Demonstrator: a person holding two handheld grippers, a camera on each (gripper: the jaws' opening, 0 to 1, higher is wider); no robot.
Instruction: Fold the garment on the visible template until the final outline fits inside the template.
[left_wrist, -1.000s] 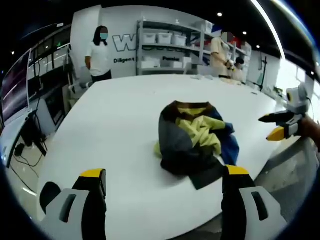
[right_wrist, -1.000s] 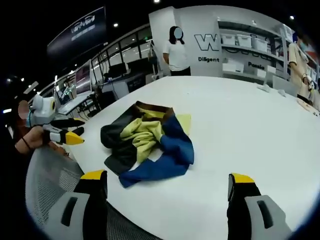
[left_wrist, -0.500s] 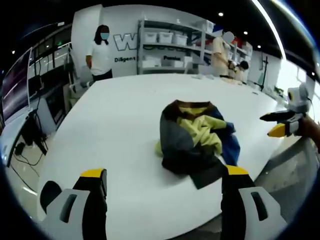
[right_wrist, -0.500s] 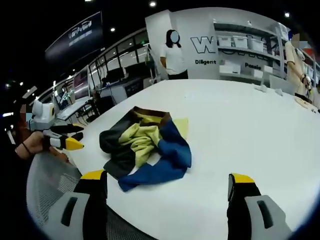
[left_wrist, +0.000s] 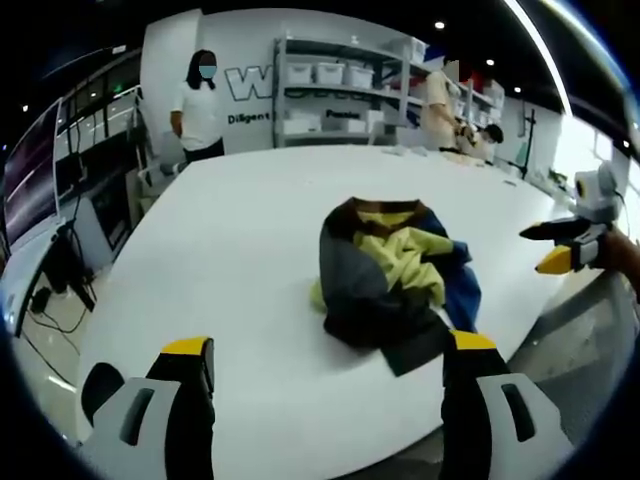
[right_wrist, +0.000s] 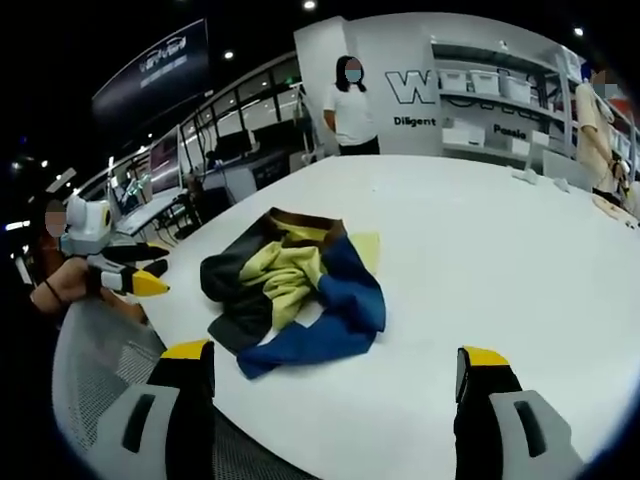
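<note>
A: What has changed in the last second?

B: Almost nothing. The garment (left_wrist: 395, 285) lies in the same crumpled heap as before, ahead of the left gripper (left_wrist: 330, 345) and a little toward its right jaw. The right gripper (right_wrist: 335, 350) has it ahead too, off toward its left jaw. Only the cameras have drifted slightly.

A: So no fold has been made?

B: I judge none. Both pairs of jaws are spread wide and empty, well short of the cloth, so the task seems to be at its start: the bundle needs spreading before any fold.

A: Is the template there?

B: A pale yellow edge (right_wrist: 368, 245) peeks out beyond the heap. Whether that is the template or part of the garment, I cannot tell.

A: Count things for me.

B: One garment, in dark grey, yellow, blue and brown. One white table (left_wrist: 240, 230). Two grippers, each also seen from the other's camera, held out beside the table edge. Standing beyond the table is one person in a white top (right_wrist: 352, 105), and at least one more by the shelves (left_wrist: 330, 95).
</note>
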